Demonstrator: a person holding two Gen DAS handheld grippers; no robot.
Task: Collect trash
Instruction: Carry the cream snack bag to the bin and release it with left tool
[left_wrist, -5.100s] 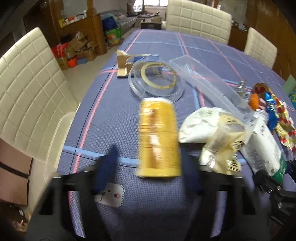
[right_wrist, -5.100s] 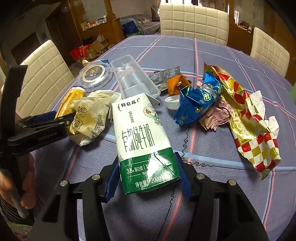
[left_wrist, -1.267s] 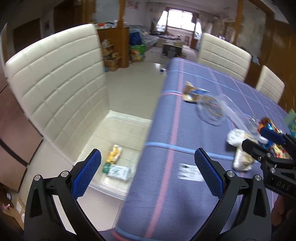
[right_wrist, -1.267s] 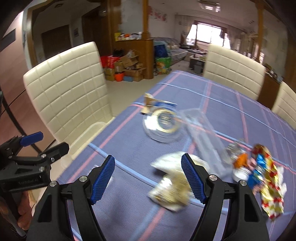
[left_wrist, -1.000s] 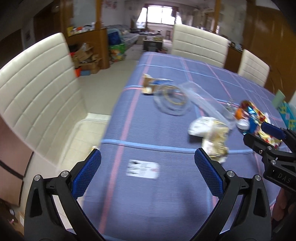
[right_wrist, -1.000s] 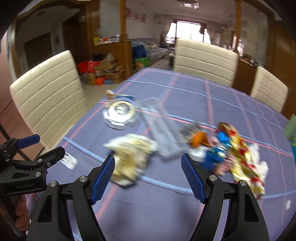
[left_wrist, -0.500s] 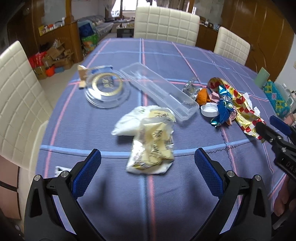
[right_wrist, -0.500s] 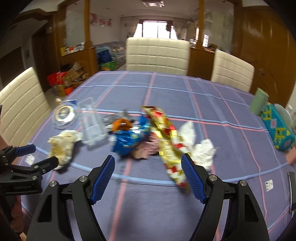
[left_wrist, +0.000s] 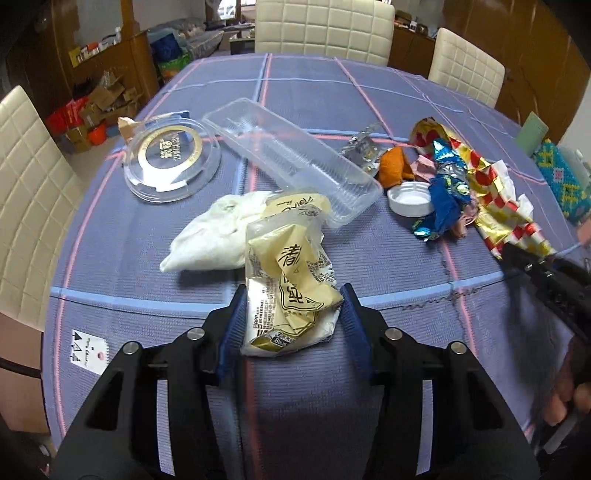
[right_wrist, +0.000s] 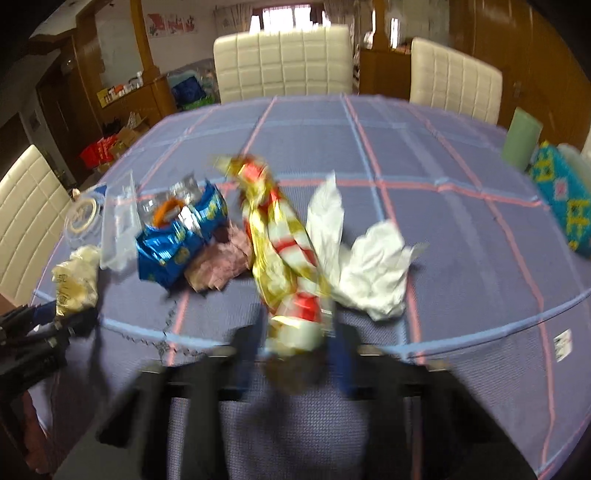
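My left gripper (left_wrist: 293, 325) has its blue pads against both sides of a crumpled cream snack wrapper (left_wrist: 291, 288) on the blue tablecloth (left_wrist: 295, 406). A white crumpled bag (left_wrist: 218, 232) lies just behind it. In the blurred right wrist view, my right gripper (right_wrist: 295, 354) has closed in around the near end of a red, gold and white checked wrapper (right_wrist: 280, 251). White tissue (right_wrist: 373, 273) lies right of it, a blue foil wrapper (right_wrist: 177, 243) and pink paper (right_wrist: 218, 266) left of it.
A clear plastic tray (left_wrist: 291, 155), a round clear lid (left_wrist: 173, 158), a white cap (left_wrist: 410, 199) and an orange scrap (left_wrist: 395, 166) lie further back. A green cup (right_wrist: 522, 144) and a patterned box (right_wrist: 565, 199) stand at the right edge. Cream chairs surround the table.
Both grippers have dropped to the table and narrowed from wide open. The left has closed onto the cream wrapper, the right around the checked wrapper's end.
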